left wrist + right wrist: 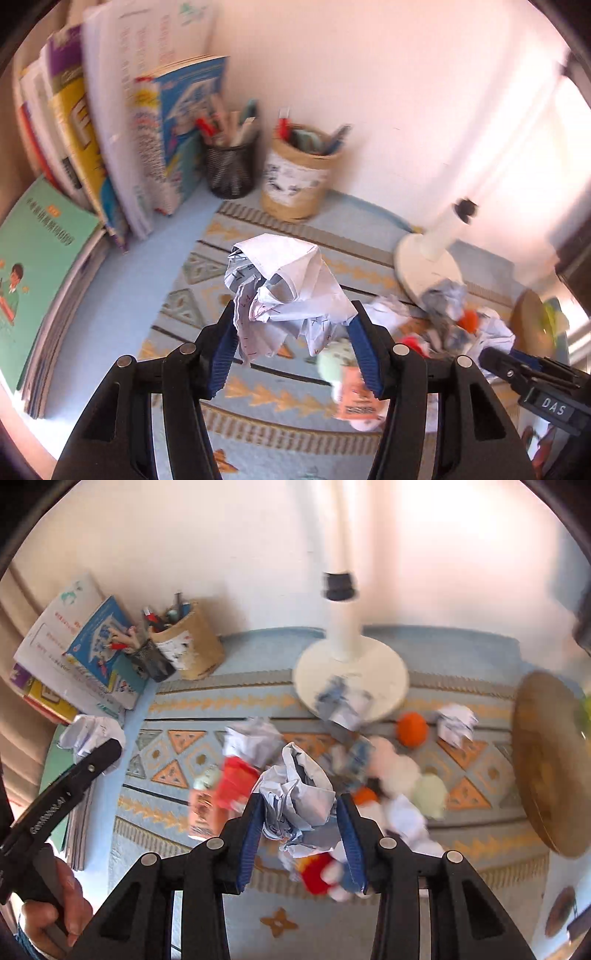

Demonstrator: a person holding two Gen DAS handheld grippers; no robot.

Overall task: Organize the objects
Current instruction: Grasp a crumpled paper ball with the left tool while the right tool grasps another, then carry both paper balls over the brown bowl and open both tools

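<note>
Grippers (293,325) (299,812) each clamp crumpled paper (288,291) (295,794); only right view shows orange ball (412,729).

A patterned blue mat (207,716) carries crumpled papers (456,723), a lamp base (384,668) and pen cups (295,184).

Left gripper (295,325) and right gripper (301,812) both clamped

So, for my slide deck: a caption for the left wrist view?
Left gripper lifts a crumpled white paper ball above a patterned blue mat.
</note>
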